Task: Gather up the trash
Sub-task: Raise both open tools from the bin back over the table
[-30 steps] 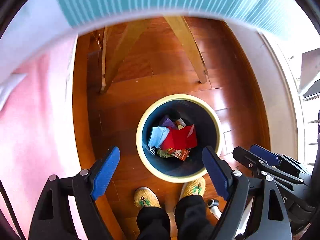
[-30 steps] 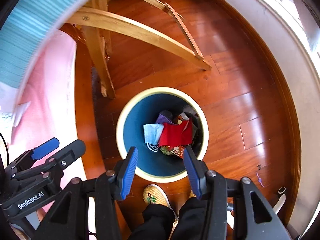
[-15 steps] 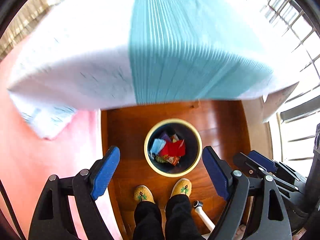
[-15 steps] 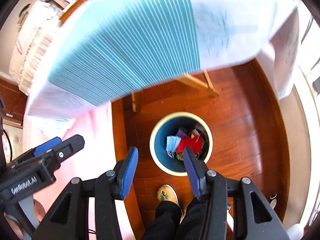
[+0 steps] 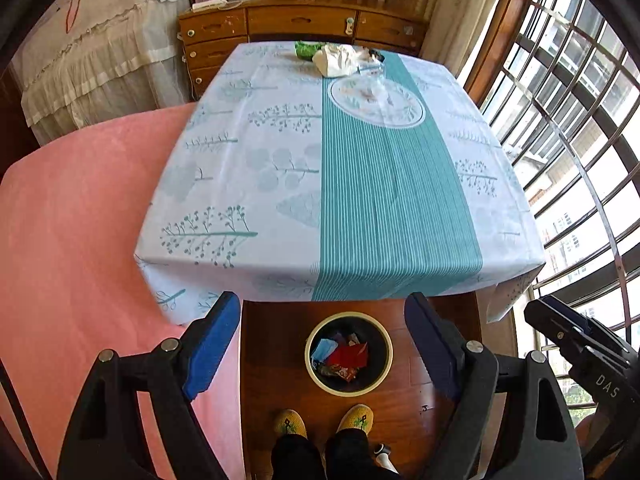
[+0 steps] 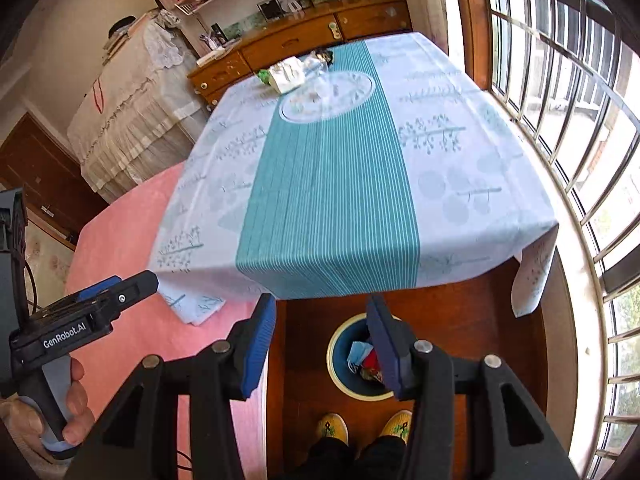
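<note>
Left tool (image 5: 322,340): spread wide, gripping nothing, raised at the near edge of the desk (image 5: 280,184) with the pink bed (image 5: 72,208) to its left. Directly below, between the feet and the desk edge, the bin (image 5: 348,354) on the floor, holding a blue mask, red scrap and wrappers. Right tool (image 6: 320,340): parted about halfway, likewise empty, over the bin's left side. Remaining trash (image 5: 340,58) at the far end of the desk: a white crumpled bag, a green wrapper to its left, clear film and something dark to its right, all close together. Risks ahead, as a guess: long reach across; thin film slipping from the pads; cloth pinched along with a scrap and dragged; pieces tipping off the far edge.
</note>
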